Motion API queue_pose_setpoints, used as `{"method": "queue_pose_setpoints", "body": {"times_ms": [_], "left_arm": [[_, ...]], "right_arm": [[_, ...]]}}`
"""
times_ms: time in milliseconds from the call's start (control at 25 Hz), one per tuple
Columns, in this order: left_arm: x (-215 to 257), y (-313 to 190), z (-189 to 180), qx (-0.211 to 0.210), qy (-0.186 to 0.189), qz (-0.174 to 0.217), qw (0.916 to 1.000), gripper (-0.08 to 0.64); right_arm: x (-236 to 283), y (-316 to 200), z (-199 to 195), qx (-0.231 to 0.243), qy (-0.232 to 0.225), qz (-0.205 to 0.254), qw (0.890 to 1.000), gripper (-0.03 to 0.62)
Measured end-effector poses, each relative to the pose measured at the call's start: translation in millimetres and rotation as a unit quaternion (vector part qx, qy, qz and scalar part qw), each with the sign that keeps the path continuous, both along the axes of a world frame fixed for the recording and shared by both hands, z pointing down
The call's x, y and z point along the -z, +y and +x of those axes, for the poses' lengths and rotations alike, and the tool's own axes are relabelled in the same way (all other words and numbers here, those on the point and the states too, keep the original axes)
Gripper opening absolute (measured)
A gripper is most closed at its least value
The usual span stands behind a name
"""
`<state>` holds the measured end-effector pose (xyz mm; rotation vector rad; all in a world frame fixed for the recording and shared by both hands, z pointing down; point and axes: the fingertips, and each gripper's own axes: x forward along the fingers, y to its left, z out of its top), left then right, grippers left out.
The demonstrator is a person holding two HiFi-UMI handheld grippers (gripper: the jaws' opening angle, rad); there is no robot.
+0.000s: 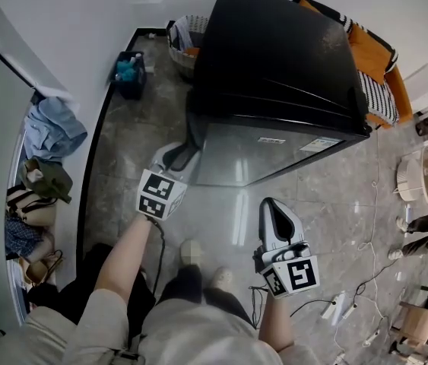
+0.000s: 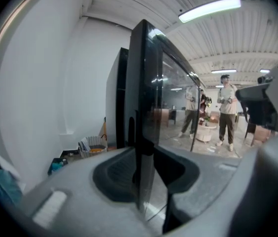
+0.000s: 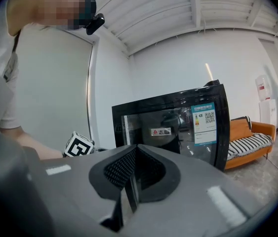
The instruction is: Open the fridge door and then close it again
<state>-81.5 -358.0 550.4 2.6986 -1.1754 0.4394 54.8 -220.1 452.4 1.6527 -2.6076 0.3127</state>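
Two tools were held low over the grey floor (image 1: 122, 158) by a person. Nearest, the right tool (image 1: 271, 206) was kept free in the air, jaws seen pressed together with nothing between them. Further on, the left tool (image 1: 186, 153) was set at the left edge of the fridge door (image 1: 267, 154), jaws part-way apart and clamped on that edge, one pad on each face. Whether the door was ajar could not be told. The fridge (image 1: 274, 52), black, was stood on the floor near the white wall (image 1: 61, 21). Beyond it a basket (image 1: 185, 40) and a blue crate (image 1: 130, 74) were seen by the wall, and an orange sofa (image 1: 377, 63) just behind the fridge.
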Motion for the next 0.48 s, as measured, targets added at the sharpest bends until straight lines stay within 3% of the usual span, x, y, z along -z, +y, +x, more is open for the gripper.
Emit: {"method": "queue_pose_setpoints", "body": {"times_ms": [480], "left_arm": [[0,54,0,0.045,-0.008,-0.015,0.9988,0.109]], "right_arm": [[16,49,10,0.011,-0.002,0.016,1.000,0.000]]}}
